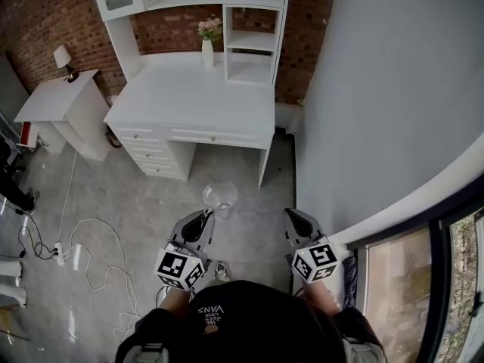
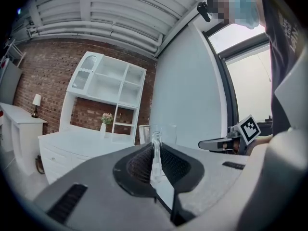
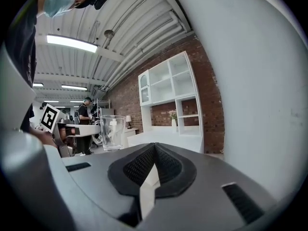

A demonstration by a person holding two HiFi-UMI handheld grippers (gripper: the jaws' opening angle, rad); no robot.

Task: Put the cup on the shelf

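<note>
Against brick wall point(image 1: 45, 13): white desk point(image 1: 181, 97), shelf point(image 1: 253, 50), vase point(image 1: 208, 54); left tongs point(image 1: 208, 216) grip cup point(image 1: 221, 197).

Brick wall point(image 1: 38, 21) behind white desk point(image 1: 198, 100); white nightstand point(image 1: 60, 98) left; grey concrete floor point(image 1: 136, 195); window point(image 1: 397, 293) right.

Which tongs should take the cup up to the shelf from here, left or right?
Left. The left tongs are shut on the glass cup at its wall, facing the white shelf. The right tongs are shut and empty, beside the cup, so a handover would likely only add risk.
</note>
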